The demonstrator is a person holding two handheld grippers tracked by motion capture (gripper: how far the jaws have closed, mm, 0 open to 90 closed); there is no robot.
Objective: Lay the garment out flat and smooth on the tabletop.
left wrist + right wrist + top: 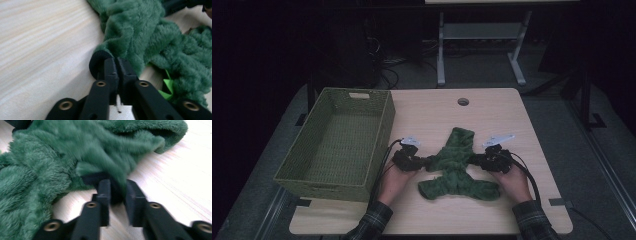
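Two tools work the same green fleece [455, 167] from opposite sides, near our edge of the table [492, 107]. Our left tool [428, 163] sits at the fleece's left edge; in its own view the jaws stand almost together, pinching a dark rolled hem [100, 61] at the fleece's border. Our right tool [473, 159] meets the fleece's right side; its jaws stand a little apart, with a fold of green pile [117, 173] caught between them, though the blur keeps us from telling how firmly the pads press. Between the tools the fleece lies bunched on the wood, one arm reaching away toward the table's far side, another spread nearer us. Left of the fleece, well apart, a green woven basket [384, 125] stands. Farther off, a round hole [463, 101] sits near the table's far edge.
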